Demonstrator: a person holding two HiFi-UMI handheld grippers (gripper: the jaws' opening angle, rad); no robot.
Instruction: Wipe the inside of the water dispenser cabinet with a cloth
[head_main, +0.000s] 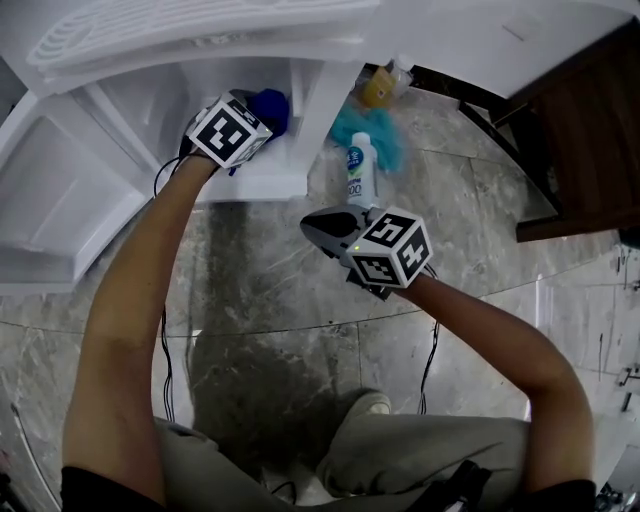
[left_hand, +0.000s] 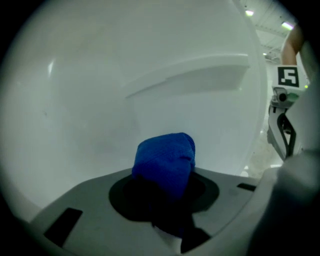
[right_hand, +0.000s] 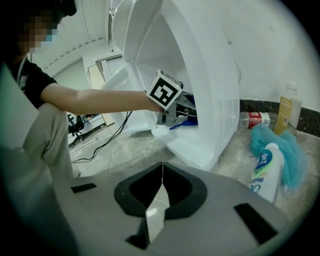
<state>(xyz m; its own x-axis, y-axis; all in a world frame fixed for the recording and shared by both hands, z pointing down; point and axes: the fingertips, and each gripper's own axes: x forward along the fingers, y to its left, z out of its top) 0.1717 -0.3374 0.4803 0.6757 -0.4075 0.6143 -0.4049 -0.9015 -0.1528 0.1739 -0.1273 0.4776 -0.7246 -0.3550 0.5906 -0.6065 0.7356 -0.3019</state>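
Note:
The white water dispenser cabinet (head_main: 305, 110) stands open on the stone floor, its door (head_main: 60, 215) swung out to the left. My left gripper (head_main: 262, 118) reaches into the cabinet opening, shut on a bunched blue cloth (head_main: 271, 106). In the left gripper view the blue cloth (left_hand: 167, 159) sticks out between the jaws, close to the white inner wall (left_hand: 100, 100). My right gripper (head_main: 310, 227) hovers over the floor just in front of the cabinet, shut and holding nothing; in the right gripper view its jaws meet at a thin line (right_hand: 162, 176). That view also shows the cabinet (right_hand: 205, 75).
To the right of the cabinet, a white spray bottle (head_main: 357, 170) lies on the floor next to a teal cloth (head_main: 380, 138) and a yellow bottle (head_main: 378, 88). A clear bottle with a red label (right_hand: 255, 120) lies by the wall. Dark wooden furniture (head_main: 585, 130) stands at the right. Cables (head_main: 165, 340) trail across the floor.

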